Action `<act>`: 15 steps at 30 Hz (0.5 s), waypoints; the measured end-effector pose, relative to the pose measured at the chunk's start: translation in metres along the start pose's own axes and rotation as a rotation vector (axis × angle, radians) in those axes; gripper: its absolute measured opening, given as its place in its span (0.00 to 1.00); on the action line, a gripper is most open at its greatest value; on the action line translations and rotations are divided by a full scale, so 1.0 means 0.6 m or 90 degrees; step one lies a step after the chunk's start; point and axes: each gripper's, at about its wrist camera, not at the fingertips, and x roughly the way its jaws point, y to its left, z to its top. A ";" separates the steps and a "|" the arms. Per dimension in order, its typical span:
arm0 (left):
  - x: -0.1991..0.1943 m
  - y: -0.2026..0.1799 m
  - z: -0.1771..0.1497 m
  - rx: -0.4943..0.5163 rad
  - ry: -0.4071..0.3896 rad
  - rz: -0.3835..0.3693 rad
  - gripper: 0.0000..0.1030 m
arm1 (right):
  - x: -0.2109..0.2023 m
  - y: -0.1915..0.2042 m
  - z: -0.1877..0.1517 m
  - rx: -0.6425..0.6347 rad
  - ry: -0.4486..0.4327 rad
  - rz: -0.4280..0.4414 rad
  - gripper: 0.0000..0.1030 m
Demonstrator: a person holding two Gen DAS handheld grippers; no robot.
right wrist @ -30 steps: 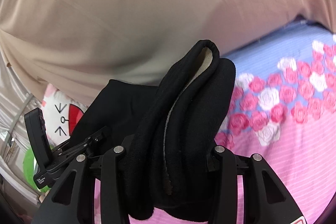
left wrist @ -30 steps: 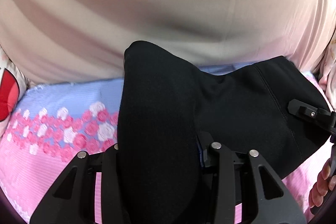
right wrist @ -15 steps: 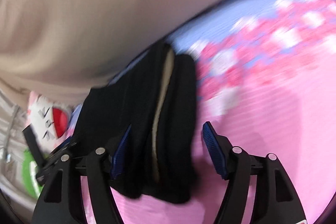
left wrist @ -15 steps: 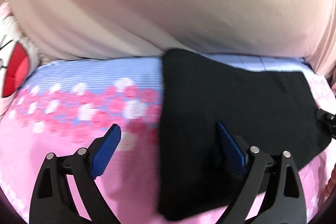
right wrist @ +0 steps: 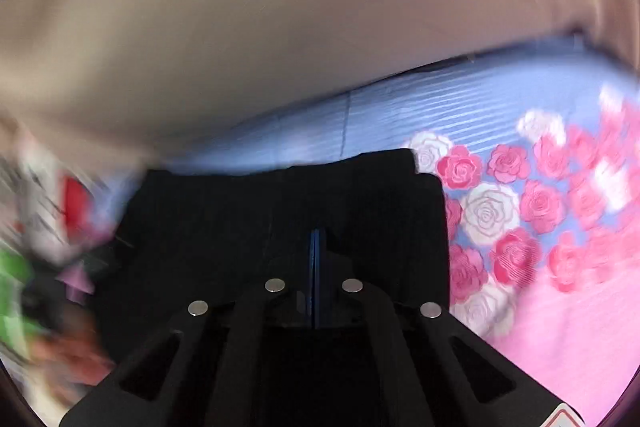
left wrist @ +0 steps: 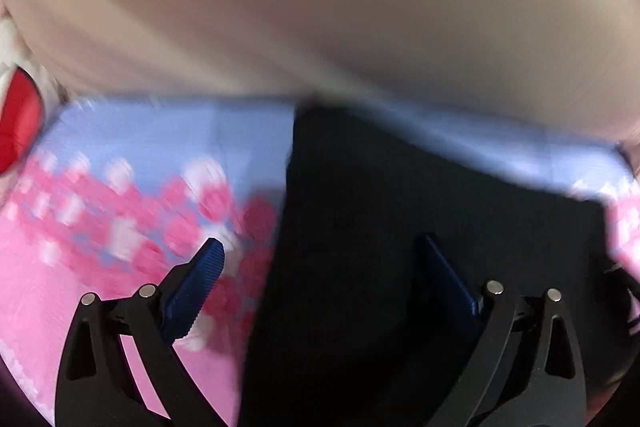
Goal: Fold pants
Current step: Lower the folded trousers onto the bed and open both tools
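Black pants point(left wrist: 400, 227) lie flat on the bedsheet point(left wrist: 120, 147), which is blue at the far side and pink with a rose print nearer the cameras. Left gripper point(left wrist: 320, 259): fingers point(left wrist: 200, 279) spread wide, blue pads showing, nothing held between them. The left finger sits over the rose print, the right finger over the black cloth, and the side edge of the pants runs up between the two. Contact between fingers and cloth cannot be judged; this view is blurred.

Right gripper point(right wrist: 315, 239): fingers pressed together, blue pads meeting in a thin line, no cloth seen pinched between them. The pants point(right wrist: 280, 203) lie directly ahead of and under the fingertips, folded, with a straight far edge and a squared corner just to the right of the fingers. Rose-print sheet point(right wrist: 520, 207) lies further right. A beige curtain point(right wrist: 280, 27) hangs beyond the bed. Red, white and green objects to the left are too blurred to identify
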 end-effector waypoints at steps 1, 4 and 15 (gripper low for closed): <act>-0.012 0.011 -0.003 -0.019 -0.012 -0.015 0.93 | -0.007 -0.001 0.000 0.011 0.002 0.002 0.00; -0.075 0.023 -0.015 -0.011 -0.048 -0.012 0.92 | -0.068 0.047 -0.021 -0.055 -0.023 -0.043 0.07; -0.189 -0.003 -0.168 0.093 -0.077 0.044 0.93 | -0.144 0.047 -0.154 -0.099 -0.026 -0.097 0.00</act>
